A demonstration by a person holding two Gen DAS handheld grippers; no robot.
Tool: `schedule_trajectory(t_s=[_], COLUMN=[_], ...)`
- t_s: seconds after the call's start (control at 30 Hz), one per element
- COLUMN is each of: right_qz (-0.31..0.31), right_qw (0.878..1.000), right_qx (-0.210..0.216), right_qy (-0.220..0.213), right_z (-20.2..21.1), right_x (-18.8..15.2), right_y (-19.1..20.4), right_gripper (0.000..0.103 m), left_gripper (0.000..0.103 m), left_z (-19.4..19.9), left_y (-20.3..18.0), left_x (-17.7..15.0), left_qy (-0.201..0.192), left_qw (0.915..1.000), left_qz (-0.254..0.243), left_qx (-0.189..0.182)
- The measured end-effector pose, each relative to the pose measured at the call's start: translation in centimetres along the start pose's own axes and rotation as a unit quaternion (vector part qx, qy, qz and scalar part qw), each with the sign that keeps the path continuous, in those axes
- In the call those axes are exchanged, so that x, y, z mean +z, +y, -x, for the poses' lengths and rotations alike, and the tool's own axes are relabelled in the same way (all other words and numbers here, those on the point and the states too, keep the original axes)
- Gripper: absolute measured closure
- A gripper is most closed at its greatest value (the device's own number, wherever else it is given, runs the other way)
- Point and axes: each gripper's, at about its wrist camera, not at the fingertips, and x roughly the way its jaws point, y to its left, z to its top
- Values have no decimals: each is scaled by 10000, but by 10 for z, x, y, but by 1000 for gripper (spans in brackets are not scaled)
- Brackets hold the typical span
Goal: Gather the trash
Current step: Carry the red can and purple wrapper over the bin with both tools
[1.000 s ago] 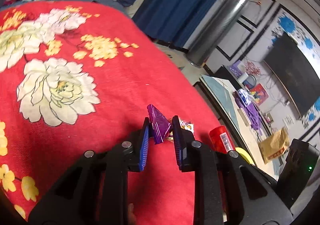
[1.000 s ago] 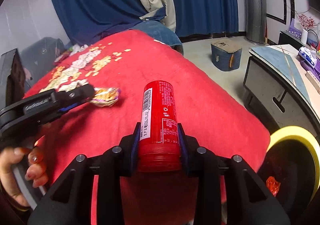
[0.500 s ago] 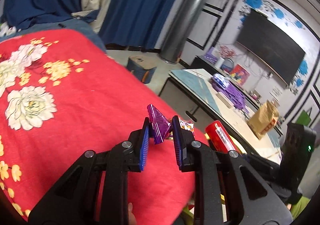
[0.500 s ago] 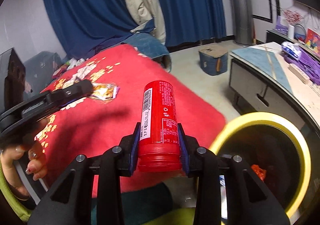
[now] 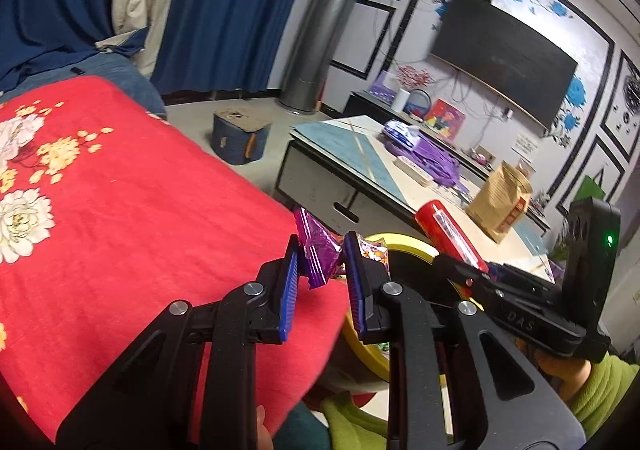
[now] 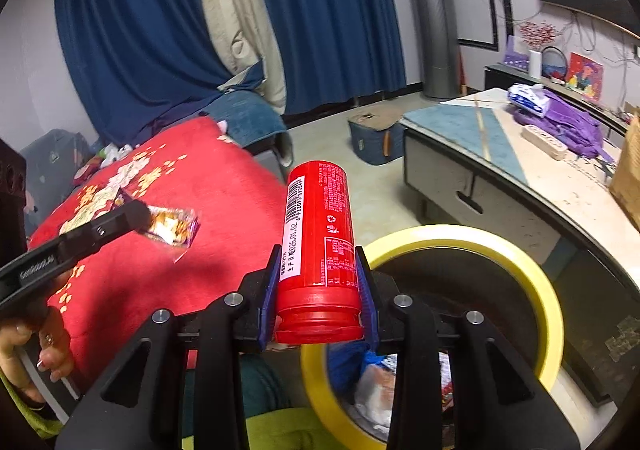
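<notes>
My left gripper (image 5: 322, 252) is shut on a crumpled purple snack wrapper (image 5: 318, 250), held above the edge of the red flowered blanket (image 5: 120, 210). The same wrapper (image 6: 172, 226) shows its orange print in the right wrist view, at the left gripper's tip. My right gripper (image 6: 318, 258) is shut on a red plastic bottle (image 6: 318, 234) with a barcode, held over the near rim of a yellow-rimmed black bin (image 6: 536, 282). That bottle (image 5: 448, 234) and bin rim (image 5: 408, 242) also appear in the left wrist view. Trash lies inside the bin.
A low table (image 6: 500, 154) with a blue and cream top stands beyond the bin, carrying purple cloth (image 6: 568, 122) and a brown paper bag (image 5: 502, 202). A blue box (image 6: 374, 138) sits on the floor. Blue curtains (image 6: 152, 30) and a silver column (image 5: 320, 30) stand behind.
Both grippers have swung right, off the middle of the blanket toward the bin. The bottle now hangs over the bin's rim, and the wrapper has reached the blanket's edge.
</notes>
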Motion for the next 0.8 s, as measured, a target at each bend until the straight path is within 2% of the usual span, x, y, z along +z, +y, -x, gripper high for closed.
schedule_trajectory(t_s=[0.53, 0.8], right_qz=[-541, -814], right_qw=[9972, 9943], right_qx=[-501, -682], right_qy=[-88, 82], right_z=[17, 17], right_x=[-11, -24], right_y=[-62, -89], right_gripper=[70, 70], left_gripper=[87, 87], left_z=[-17, -34], left_y=[-55, -82], left_x=[-17, -30], left_qy=[221, 440], left_qw=[9970, 9929], left_qz=[-594, -951], left_qx=[-434, -571])
